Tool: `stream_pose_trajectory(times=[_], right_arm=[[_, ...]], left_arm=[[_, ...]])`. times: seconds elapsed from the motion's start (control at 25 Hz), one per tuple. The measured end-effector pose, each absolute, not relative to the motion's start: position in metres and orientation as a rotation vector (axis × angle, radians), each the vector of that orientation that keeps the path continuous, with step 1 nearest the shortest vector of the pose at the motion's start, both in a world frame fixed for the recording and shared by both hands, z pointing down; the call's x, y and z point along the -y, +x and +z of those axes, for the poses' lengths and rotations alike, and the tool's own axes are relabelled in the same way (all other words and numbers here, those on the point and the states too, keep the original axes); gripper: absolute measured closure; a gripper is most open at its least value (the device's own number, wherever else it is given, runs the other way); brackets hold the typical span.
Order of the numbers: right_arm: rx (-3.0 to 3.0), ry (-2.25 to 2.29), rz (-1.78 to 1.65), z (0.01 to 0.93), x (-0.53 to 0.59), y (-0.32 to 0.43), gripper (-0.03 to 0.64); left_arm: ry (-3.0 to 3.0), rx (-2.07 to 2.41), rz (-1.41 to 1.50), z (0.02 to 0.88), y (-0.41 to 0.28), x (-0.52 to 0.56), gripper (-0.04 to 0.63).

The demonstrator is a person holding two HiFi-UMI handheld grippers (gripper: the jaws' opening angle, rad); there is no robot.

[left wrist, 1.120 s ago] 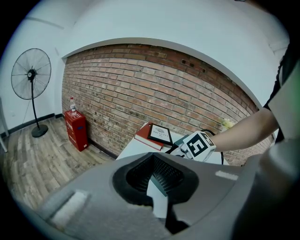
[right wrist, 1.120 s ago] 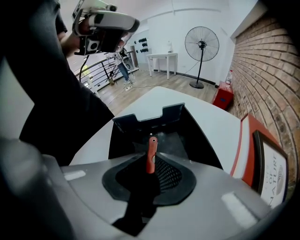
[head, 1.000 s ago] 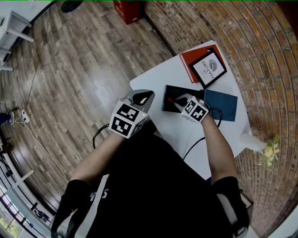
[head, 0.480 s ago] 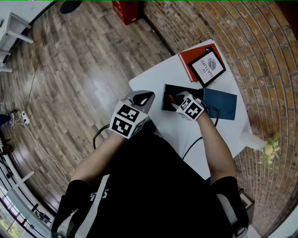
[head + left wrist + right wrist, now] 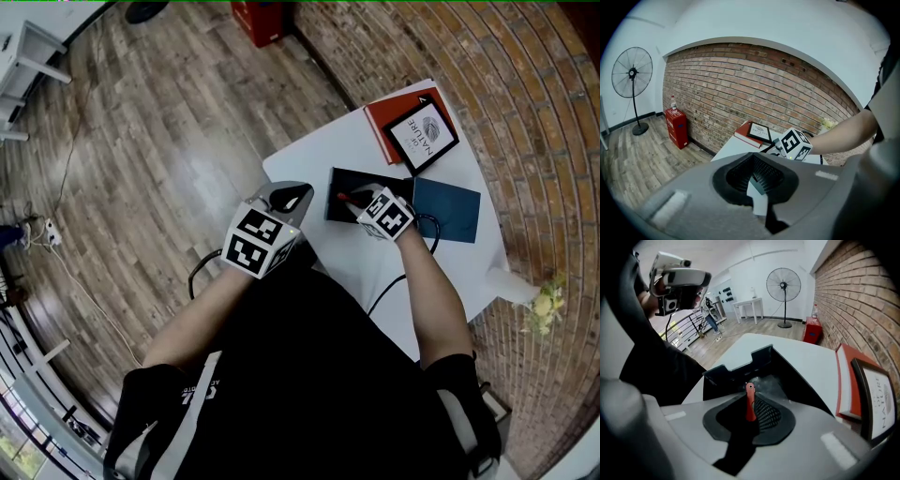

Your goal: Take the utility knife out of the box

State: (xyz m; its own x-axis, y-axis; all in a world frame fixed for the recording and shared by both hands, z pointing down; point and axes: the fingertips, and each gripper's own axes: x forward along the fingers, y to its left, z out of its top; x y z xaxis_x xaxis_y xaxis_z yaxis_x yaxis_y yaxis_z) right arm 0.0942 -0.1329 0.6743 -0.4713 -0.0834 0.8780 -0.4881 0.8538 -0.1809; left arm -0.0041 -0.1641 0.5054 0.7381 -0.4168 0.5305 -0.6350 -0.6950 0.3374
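Your right gripper (image 5: 352, 201) points steeply down into the shallow black open box (image 5: 349, 180) in the middle of the white surface (image 5: 309, 155). Its jaws have just been closing and now pinch the red-handled utility knife (image 5: 750, 401), whose red end stands up between the pads, over the inside of the box. Your left gripper (image 5: 287, 198) hangs at the surface's near-left edge, apart from the box, jaws drawn close together on nothing, while a dark teal notebook (image 5: 446, 211) lies just right of the box.
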Motion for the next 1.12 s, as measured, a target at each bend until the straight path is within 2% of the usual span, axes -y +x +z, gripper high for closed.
stream_pose_trajectory(times=[0.2,0.28,0.36,0.6,0.72,0.8,1.12], right_arm=[[2.035,0.412,0.493,0.671,0.133,0.093,0.571],[2.060,0.432,0.497,0.664,0.136,0.090,0.608],[2.067,0.448,0.489,0.661,0.138,0.091,0.615],[1.997,0.404,0.369,0.664,0.128,0.093,0.604],[1.980,0.378,0.366,0.671,0.125,0.090,0.554],[1.974,0.370,0.367,0.673,0.124,0.090,0.549],[1.988,0.348,0.246,0.675,0.122,0.086,0.618]], left_arm=[[2.429,0.794,0.582,0.506,-0.004,0.163,0.588],[2.428,0.790,0.586,0.506,-0.003,0.163,0.588],[2.429,0.786,0.588,0.506,-0.002,0.162,0.588],[2.437,0.784,0.585,0.505,0.004,0.162,0.588],[2.434,0.781,0.590,0.506,0.004,0.162,0.588],[2.430,0.781,0.590,0.507,0.004,0.161,0.588],[2.429,0.775,0.587,0.508,0.005,0.159,0.588]])
